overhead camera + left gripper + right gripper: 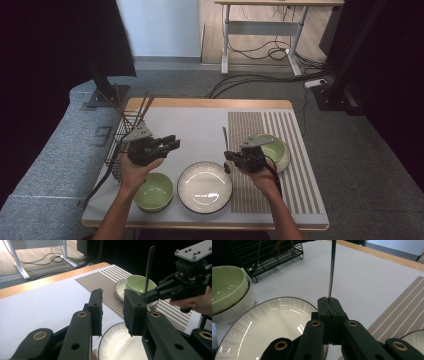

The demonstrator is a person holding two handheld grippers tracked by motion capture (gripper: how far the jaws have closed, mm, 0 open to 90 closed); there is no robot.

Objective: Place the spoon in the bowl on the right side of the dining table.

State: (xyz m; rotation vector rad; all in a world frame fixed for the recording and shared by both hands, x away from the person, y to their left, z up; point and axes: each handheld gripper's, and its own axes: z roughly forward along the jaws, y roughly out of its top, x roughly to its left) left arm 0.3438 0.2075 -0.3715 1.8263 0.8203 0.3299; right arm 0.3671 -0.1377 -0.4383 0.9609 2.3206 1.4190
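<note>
Item: utensil handle (331, 270), slim metal, standing upright out of the right gripper (331, 305), fingers pinching its lower end just above the white plate (262, 322).
Left gripper (113, 312): fingers spread, empty, facing the right gripper.
Nearby: green bowl (225, 286), wire rack (265, 252).
Risk: thin grip; the handle may pivot or slip and strike the plate.

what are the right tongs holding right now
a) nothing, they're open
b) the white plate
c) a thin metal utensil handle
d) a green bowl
c: in the right gripper view the right tongs are shut on a thin metal utensil handle that sticks up above the white plate.
</note>
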